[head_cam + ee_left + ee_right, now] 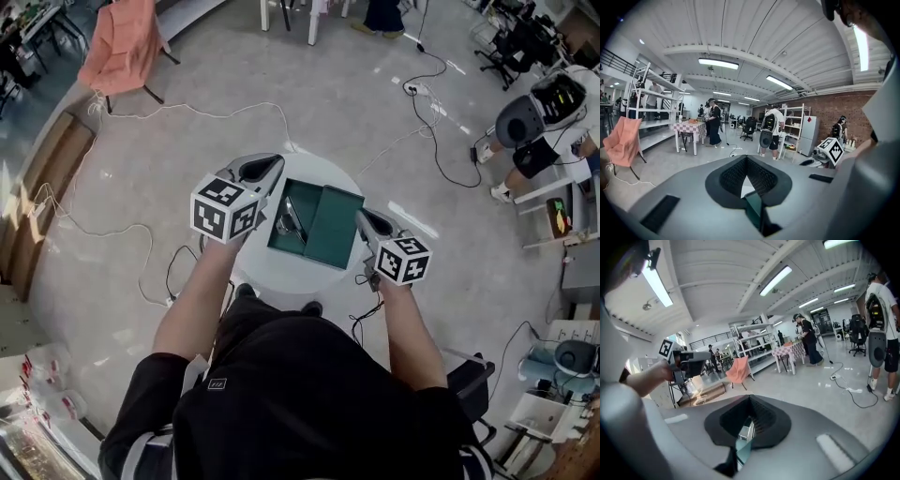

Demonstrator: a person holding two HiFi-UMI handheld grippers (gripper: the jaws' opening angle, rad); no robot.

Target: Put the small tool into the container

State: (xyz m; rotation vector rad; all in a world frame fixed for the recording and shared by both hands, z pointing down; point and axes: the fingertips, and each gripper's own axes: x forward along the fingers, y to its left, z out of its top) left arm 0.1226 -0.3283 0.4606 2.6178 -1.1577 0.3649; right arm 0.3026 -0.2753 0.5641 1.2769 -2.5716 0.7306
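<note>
Small tool (289,223) lies inside the open green container (333,228) on the round white table (281,274), with the 2 jaws of left gripper (271,169) and right gripper (365,218) each clamped onto a container edge.

Bright, even light is cast by ceiling strip lights (718,63), and pale glare is thrown on the polished floor (375,84). Edges are bent in all 3 views, and corners are blackened in the 2 gripper views. The left gripper (747,159), the right gripper (750,399) and the container (754,213) edge are blurred near the lens.
</note>
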